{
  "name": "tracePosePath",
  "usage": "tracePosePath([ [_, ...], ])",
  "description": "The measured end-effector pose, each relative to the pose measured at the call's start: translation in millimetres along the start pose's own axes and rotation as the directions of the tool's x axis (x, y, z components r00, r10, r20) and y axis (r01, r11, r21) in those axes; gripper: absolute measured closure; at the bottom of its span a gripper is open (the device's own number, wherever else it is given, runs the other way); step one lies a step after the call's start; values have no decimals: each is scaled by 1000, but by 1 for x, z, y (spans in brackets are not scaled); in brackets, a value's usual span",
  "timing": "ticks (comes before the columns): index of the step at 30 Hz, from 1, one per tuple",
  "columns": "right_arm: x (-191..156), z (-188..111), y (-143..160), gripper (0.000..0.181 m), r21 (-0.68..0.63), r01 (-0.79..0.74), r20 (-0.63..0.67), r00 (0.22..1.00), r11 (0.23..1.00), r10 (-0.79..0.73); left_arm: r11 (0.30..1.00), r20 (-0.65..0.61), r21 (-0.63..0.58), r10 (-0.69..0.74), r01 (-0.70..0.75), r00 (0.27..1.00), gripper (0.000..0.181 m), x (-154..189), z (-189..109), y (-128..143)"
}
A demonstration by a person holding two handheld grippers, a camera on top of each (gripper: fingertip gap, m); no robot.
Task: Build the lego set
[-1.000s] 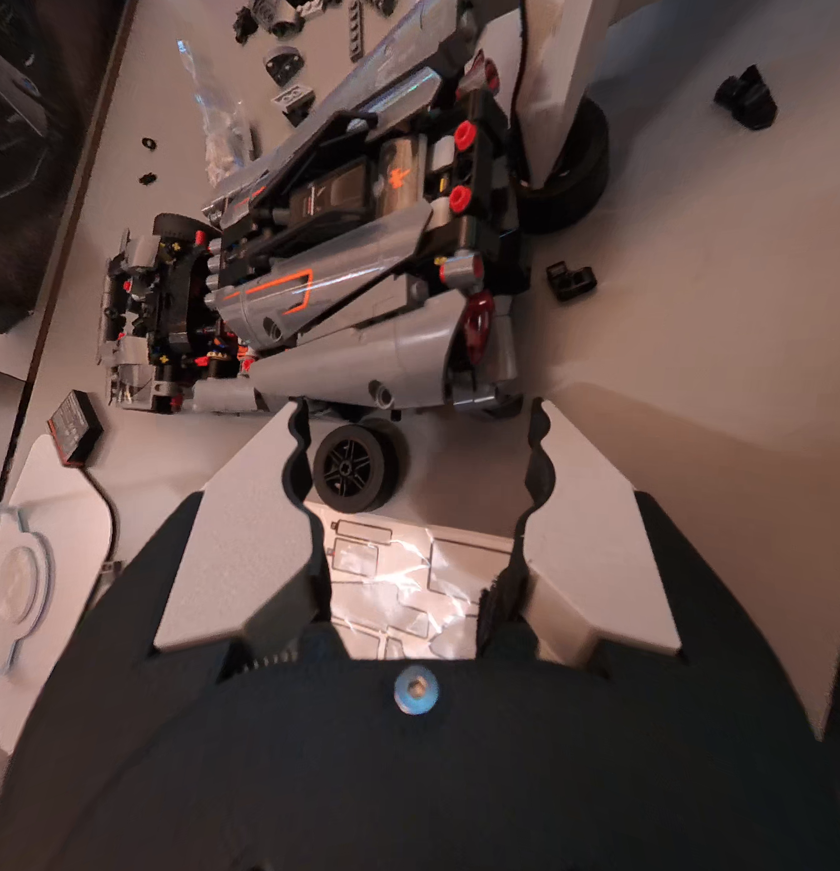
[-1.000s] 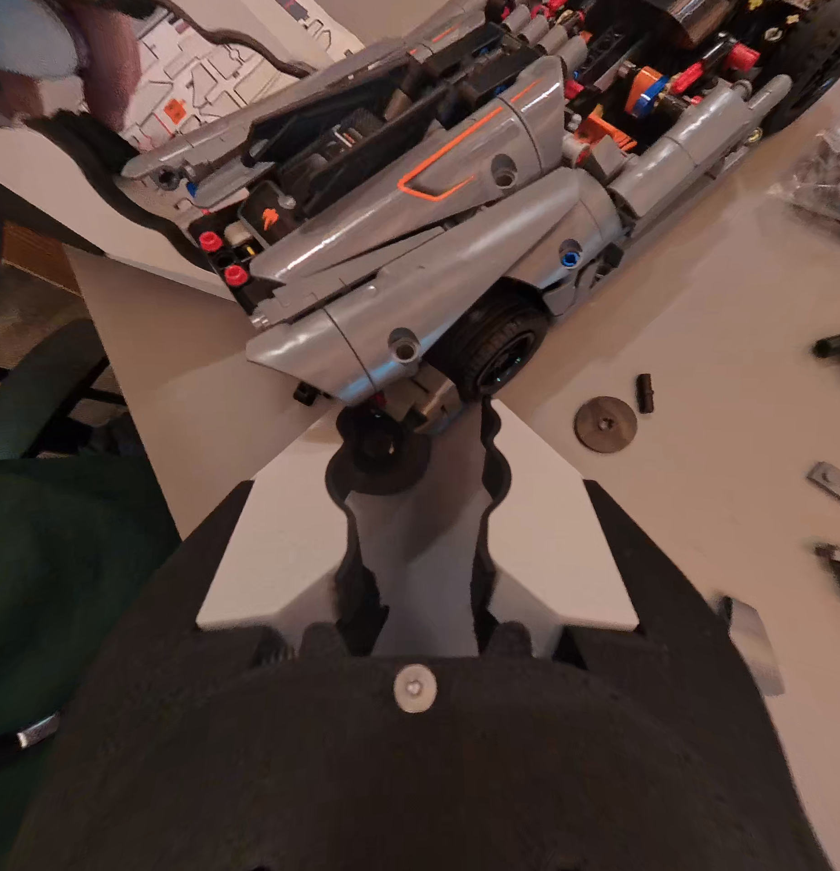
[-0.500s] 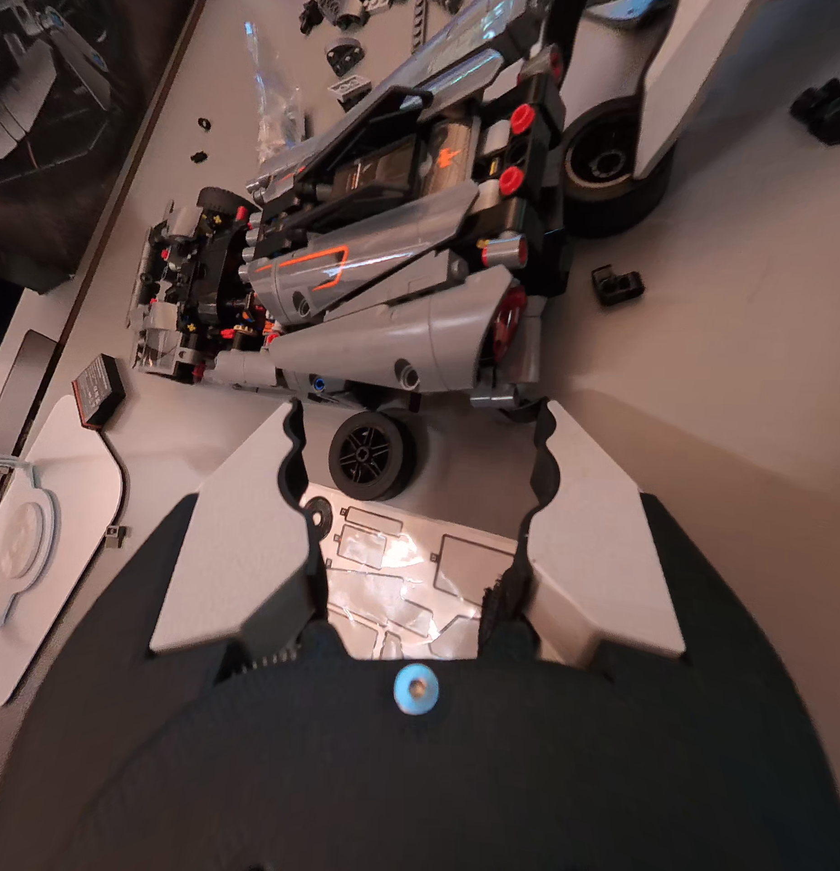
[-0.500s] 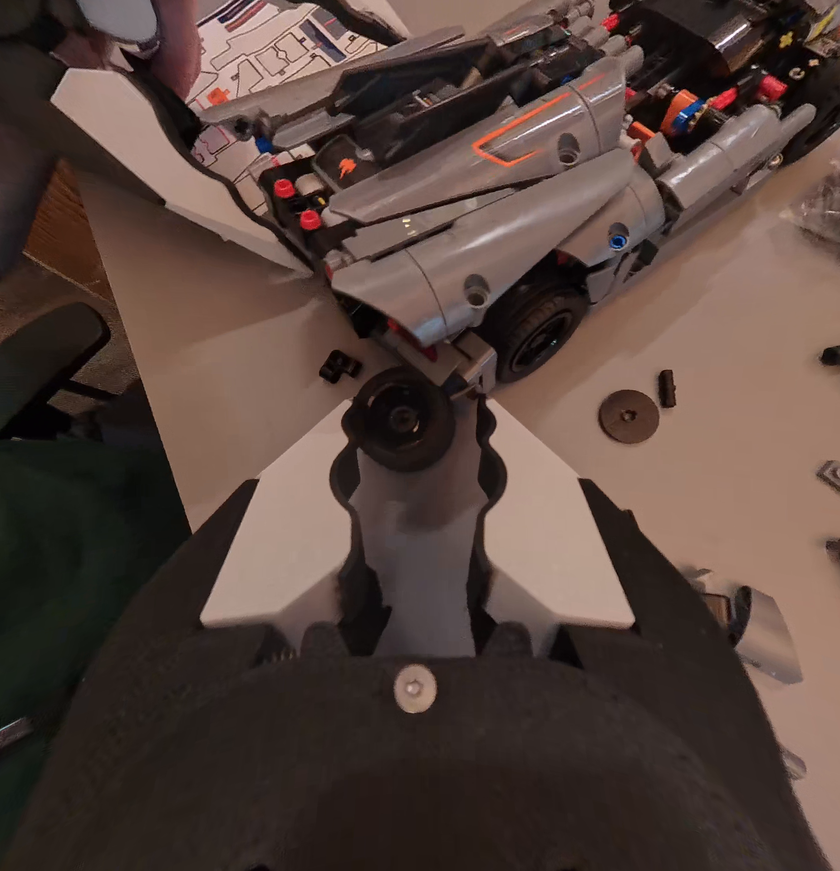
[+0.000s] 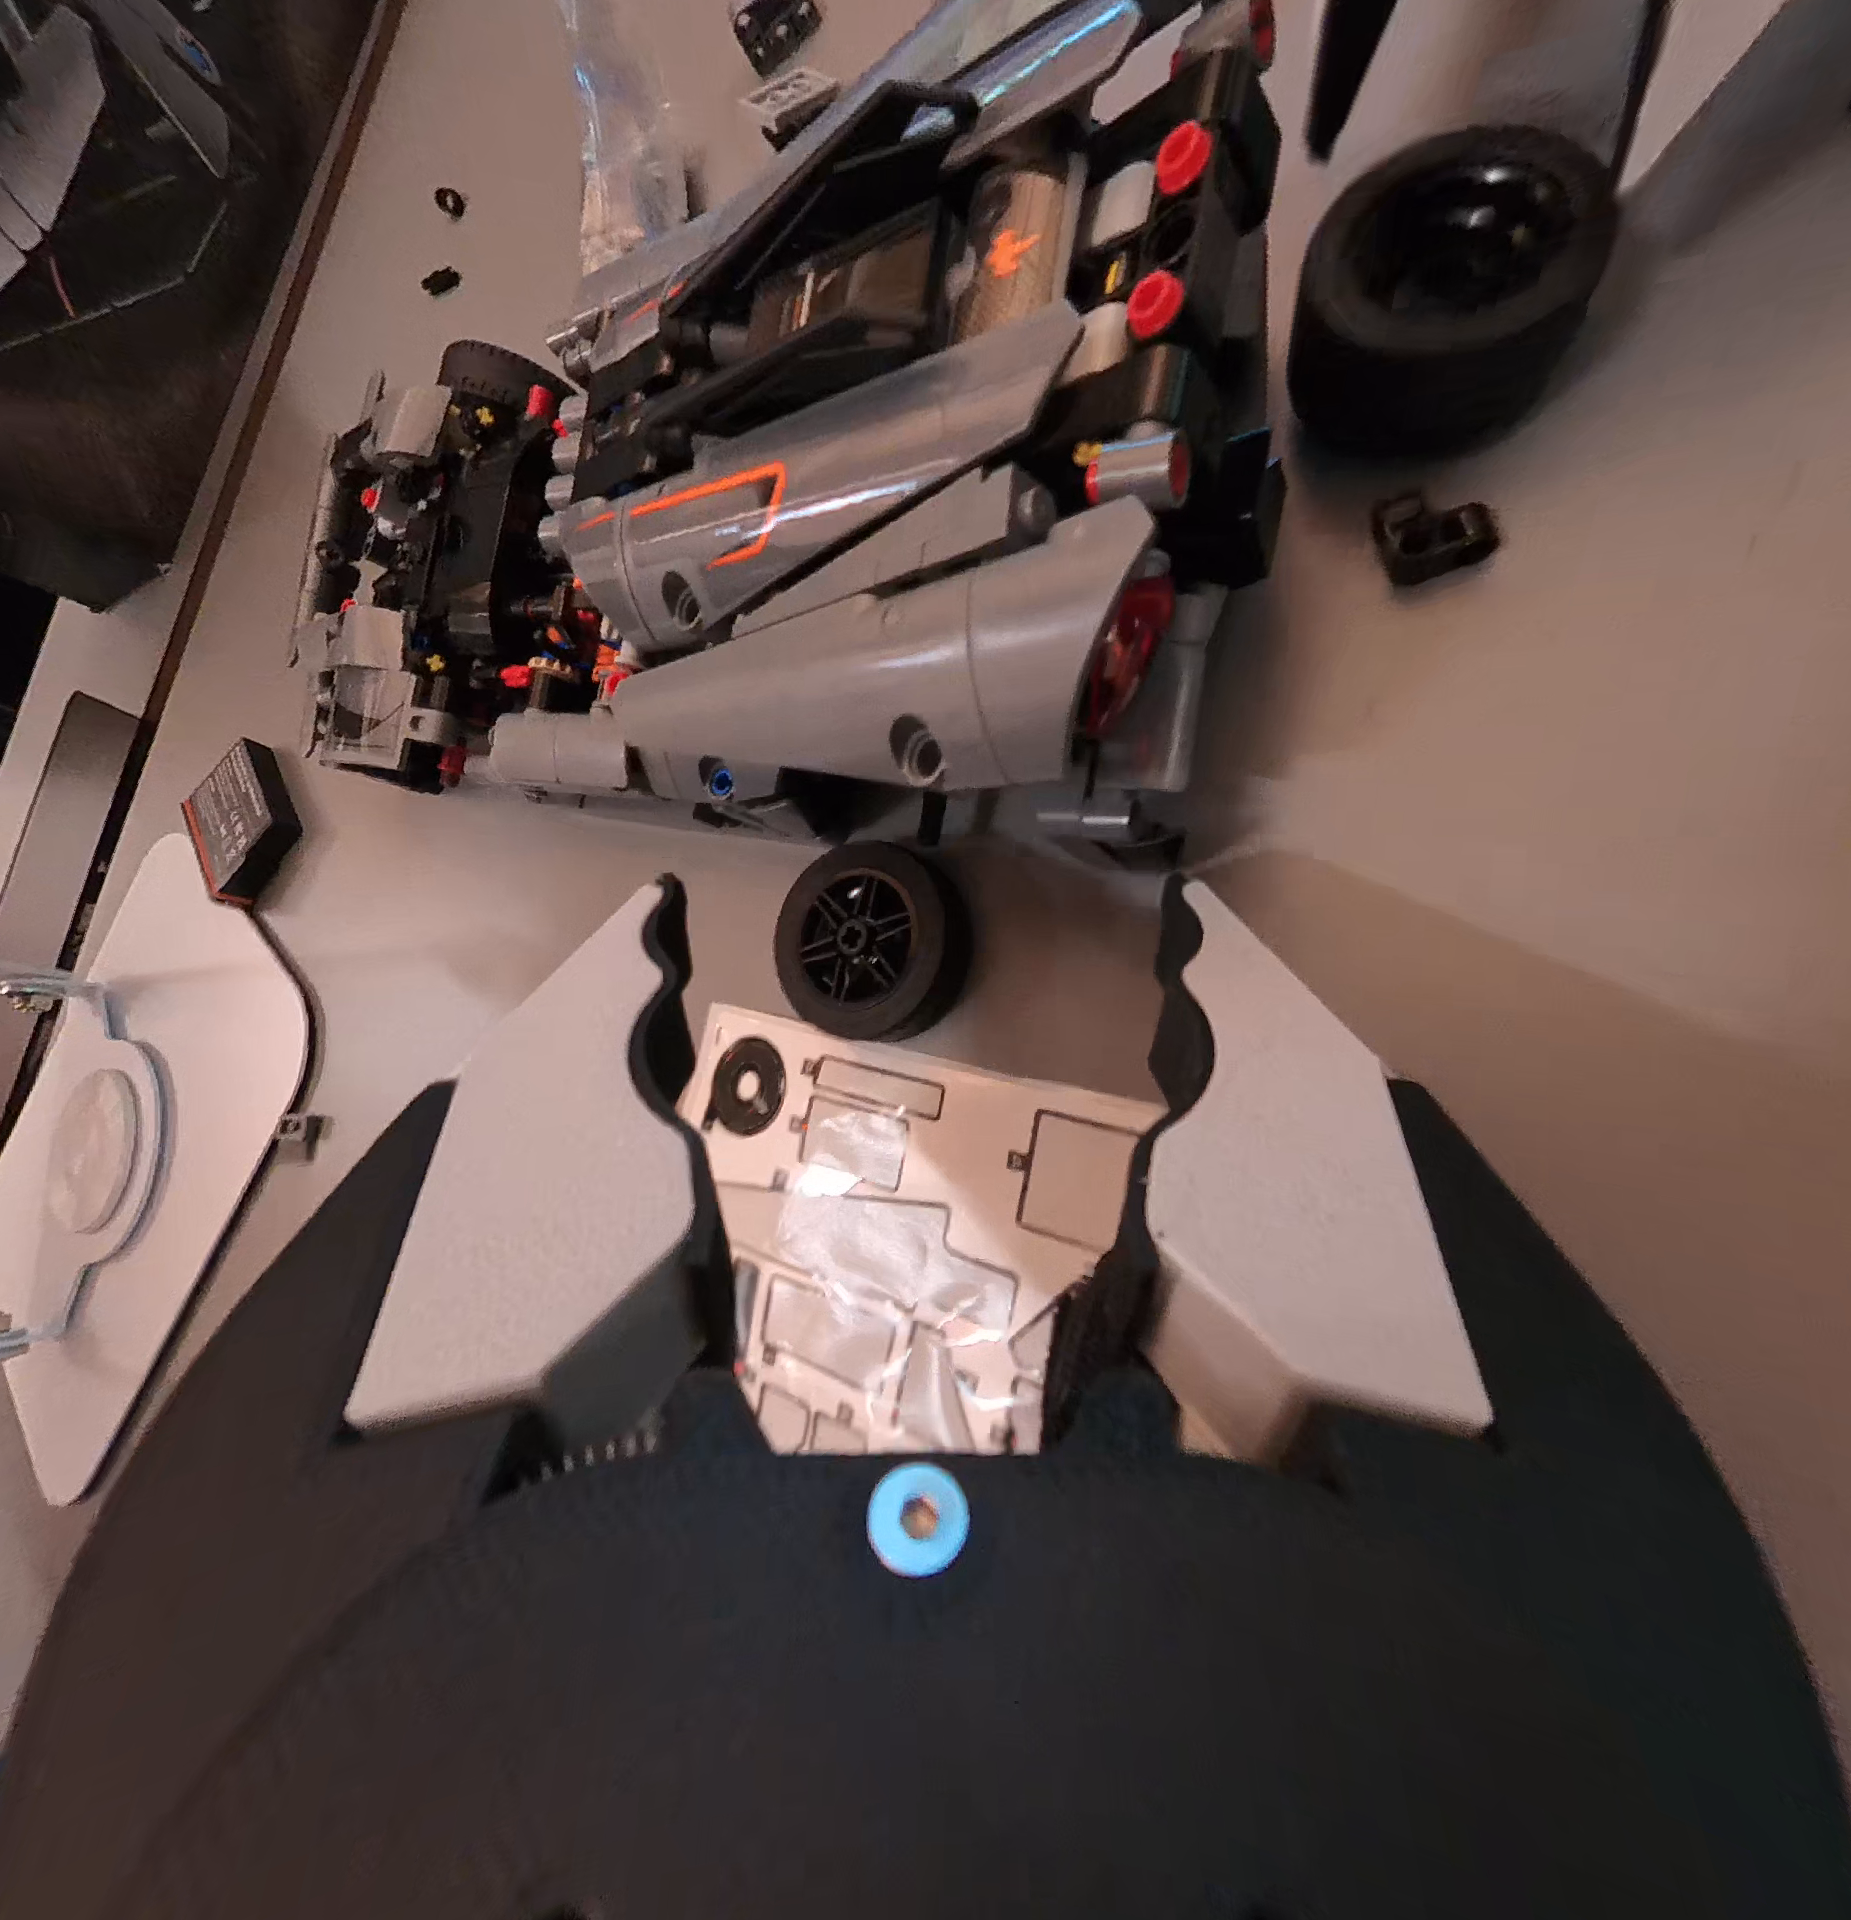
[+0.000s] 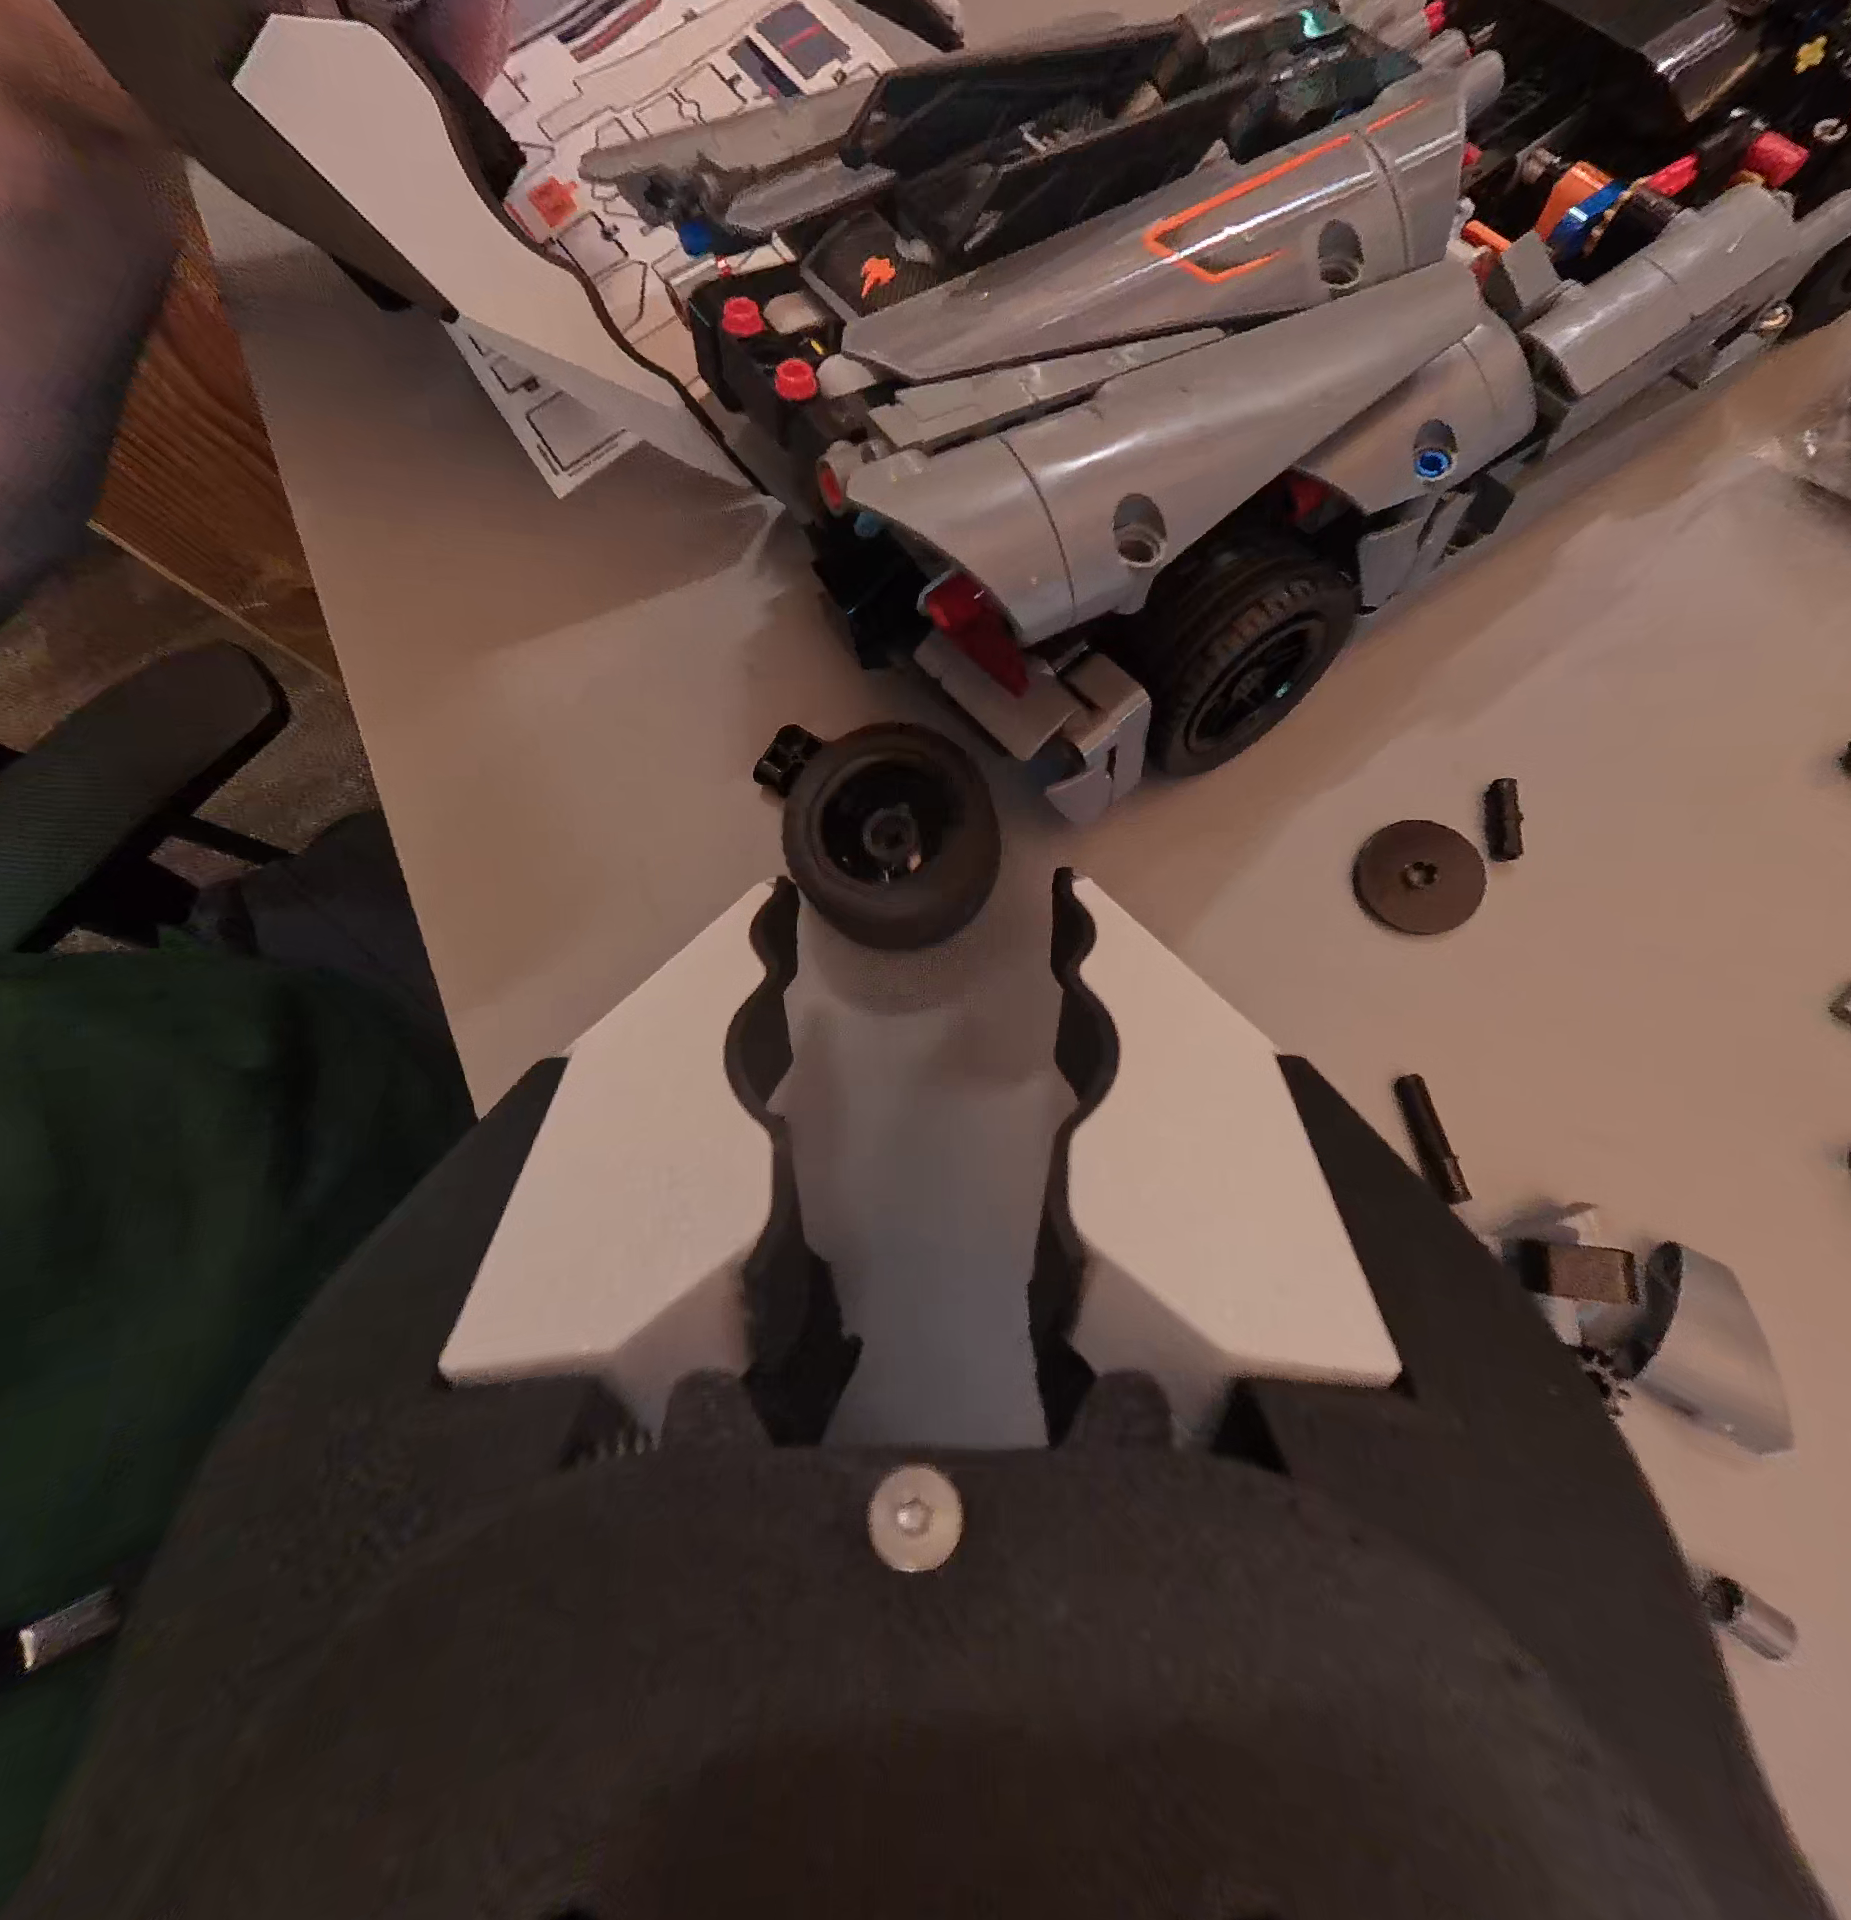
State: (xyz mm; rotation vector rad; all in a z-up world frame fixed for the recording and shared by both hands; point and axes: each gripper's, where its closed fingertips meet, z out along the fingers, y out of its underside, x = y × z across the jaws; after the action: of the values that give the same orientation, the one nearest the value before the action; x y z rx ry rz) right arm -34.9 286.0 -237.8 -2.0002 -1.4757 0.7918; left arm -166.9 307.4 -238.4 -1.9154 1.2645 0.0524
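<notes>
On a pale table [image 5: 1575,831], two hand-held grippers frame a half-built grey Lego car [image 5: 859,540]. Nearest, the left gripper [image 5: 916,904] hangs with its jaws spread wide and nothing between them, above a sticker sheet [image 5: 931,1174] lying flat on the table. Just past its fingertips a small black wheel [image 5: 871,940] stands loose beside the car's flank, close to the rear arch. The right gripper [image 6: 916,883] is likewise released, its jaws parted and holding nothing; a second, wider black wheel [image 6: 890,836] lies at its tips, just off the car's tail, with a small black connector [image 6: 786,753] against it. Beyond, the car rests on the table with one wheel [image 6: 1248,665] already fitted at the rear, orange trim on its grey bodywork and red pins at the back. To the right of it lie a black disc [image 6: 1417,875] and a short black pin [image 6: 1503,819], well apart from the car. Farther off, a clear plastic bag [image 5: 614,156] lies on the table by the car's far side.
</notes>
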Motion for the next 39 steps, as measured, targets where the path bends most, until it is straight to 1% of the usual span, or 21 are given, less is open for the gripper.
tracePosePath([
  [1,0,-2,-1,134,8,-2,1,1000,1000,2,1000,-5,-5,1,-1,1000,93,-1,-4,2],
  [3,5,-6,-1,135,21,-10,-18,1000,1000,10,999,-16,31,-8,8,1000,97,-7,-16,0],
  [5,10,-9,-4,137,43,-15,-35,999,999,17,1000,31,30,1,-1,1000,101,-24,-29,3],
  [7,14,-7,-7,138,51,-22,-48,999,998,25,999,63,24,26,-28,998,105,-38,-33,2],
  [9,18,-3,-10,141,48,-22,-69,997,999,25,995,91,-21,99,-97,991,111,-47,-26,4],
  [11,19,3,-12,142,29,-1,-84,996,1000,4,980,96,-89,187,-178,978,112,-51,-13,9],
  [13,24,8,-12,142,6,15,-125,992,1000,-14,962,97,-121,255,-243,962,111,-55,-1,9],
  [19,28,12,-20,156,4,66,-193,979,998,-64,926,152,-69,378,-372,913,115,-63,12,-16],
  [22,30,13,-21,160,19,41,-213,976,999,-36,910,160,-68,414,-408,896,115,-64,15,-18],
  [29,38,11,-26,166,53,25,-250,968,998,-11,896,173,-47,443,-442,880,123,-64,20,-19],
  [33,46,8,-27,169,42,15,-263,965,999,-3,897,174,-43,440,-440,881,126,-65,23,-22],
  [36,57,6,-28,164,30,14,-275,961,999,-5,911,176,-43,411,-410,894,124,-70,27,-24],
  [39,67,8,-25,158,0,-30,-242,970,1000,29,915,152,-59,403,-398,903,120,-74,33,-22],
])
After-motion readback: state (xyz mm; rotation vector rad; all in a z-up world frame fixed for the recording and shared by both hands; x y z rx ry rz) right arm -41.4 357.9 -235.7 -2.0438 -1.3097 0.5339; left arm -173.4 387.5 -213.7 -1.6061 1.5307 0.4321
